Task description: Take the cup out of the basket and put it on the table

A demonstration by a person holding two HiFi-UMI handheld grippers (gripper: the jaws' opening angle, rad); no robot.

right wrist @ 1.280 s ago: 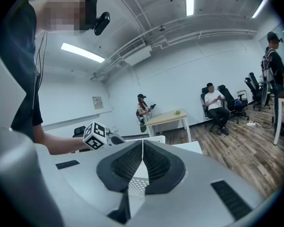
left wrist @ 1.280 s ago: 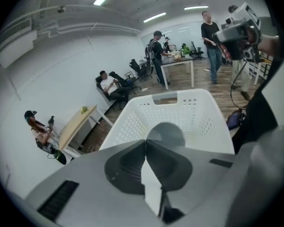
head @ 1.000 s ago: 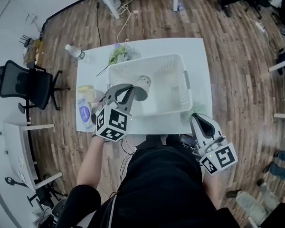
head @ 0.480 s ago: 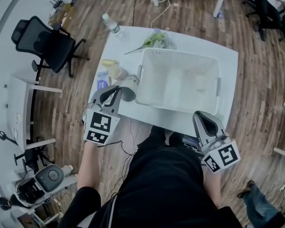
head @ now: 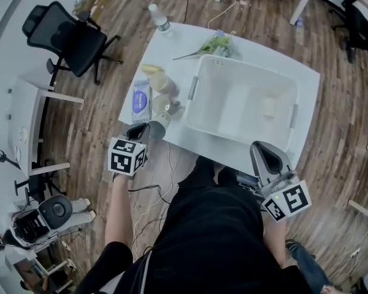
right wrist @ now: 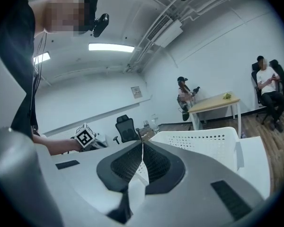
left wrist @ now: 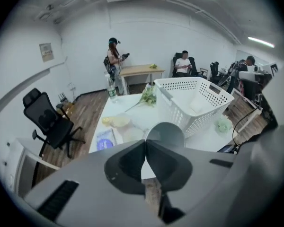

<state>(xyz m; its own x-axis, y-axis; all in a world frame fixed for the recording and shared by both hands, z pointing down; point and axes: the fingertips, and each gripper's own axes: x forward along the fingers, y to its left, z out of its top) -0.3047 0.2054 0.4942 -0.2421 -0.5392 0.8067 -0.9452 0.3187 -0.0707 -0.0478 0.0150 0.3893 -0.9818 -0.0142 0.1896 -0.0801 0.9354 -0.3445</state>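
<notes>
The fingers of our left gripper (head: 141, 131) are squeezed shut on the thin rim of the cup (head: 159, 127). The cup is at the middle left of the frame, at the bench (head: 172, 48) edge, outside the basket (head: 251, 72). The fingers of our right gripper (head: 262, 149), at the lower right, are shut with nothing in them.

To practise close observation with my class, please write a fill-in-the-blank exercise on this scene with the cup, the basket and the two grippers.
1. The left gripper has its jaws ___ on the cup.
2. The cup is ___ the white basket.
3. The right gripper is shut and holds ___.
4. The water bottle stands at a ___ of the table.

Missing words: shut; outside; nothing; corner
</notes>
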